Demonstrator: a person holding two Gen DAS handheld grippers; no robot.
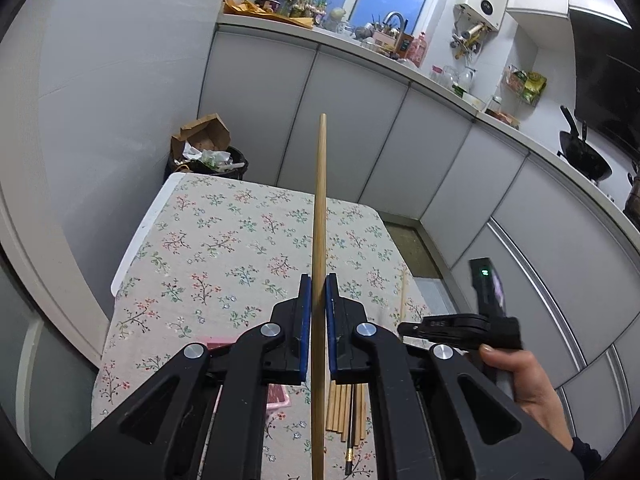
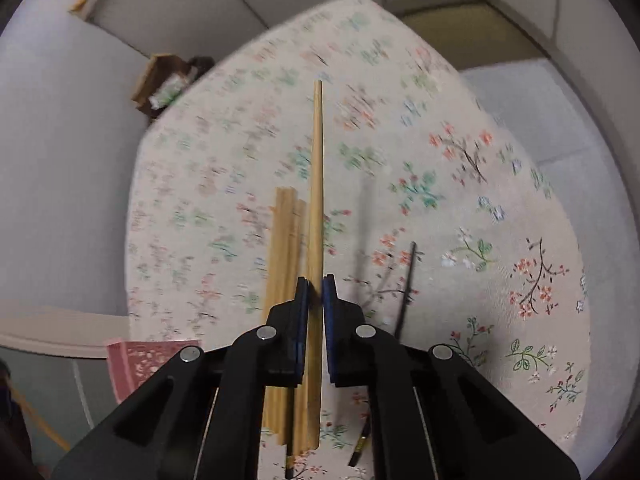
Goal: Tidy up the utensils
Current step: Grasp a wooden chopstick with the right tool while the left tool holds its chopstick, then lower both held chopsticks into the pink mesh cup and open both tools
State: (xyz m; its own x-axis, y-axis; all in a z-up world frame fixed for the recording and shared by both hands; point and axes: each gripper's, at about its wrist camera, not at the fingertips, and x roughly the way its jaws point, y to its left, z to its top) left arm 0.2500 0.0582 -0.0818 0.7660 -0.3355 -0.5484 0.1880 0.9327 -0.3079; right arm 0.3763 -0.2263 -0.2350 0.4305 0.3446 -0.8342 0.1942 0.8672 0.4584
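My left gripper [image 1: 318, 280] is shut on a long wooden chopstick [image 1: 319, 220] that points away, held above the floral tablecloth [image 1: 224, 248]. Below it lies a row of wooden chopsticks [image 1: 340, 408] with a black one among them. My right gripper [image 2: 316, 282] is shut on another wooden chopstick [image 2: 317, 184], held just above the cloth beside the bundle of wooden chopsticks [image 2: 285, 240]. A black chopstick [image 2: 406, 292] lies to its right. The right gripper's body [image 1: 460, 326] and hand show in the left wrist view.
A pink patterned box [image 2: 136, 364] sits at the table's near left edge. A full bin with cardboard [image 1: 206, 152] stands past the table's far end. Grey cabinets [image 1: 360, 120] and a cluttered counter run along the right.
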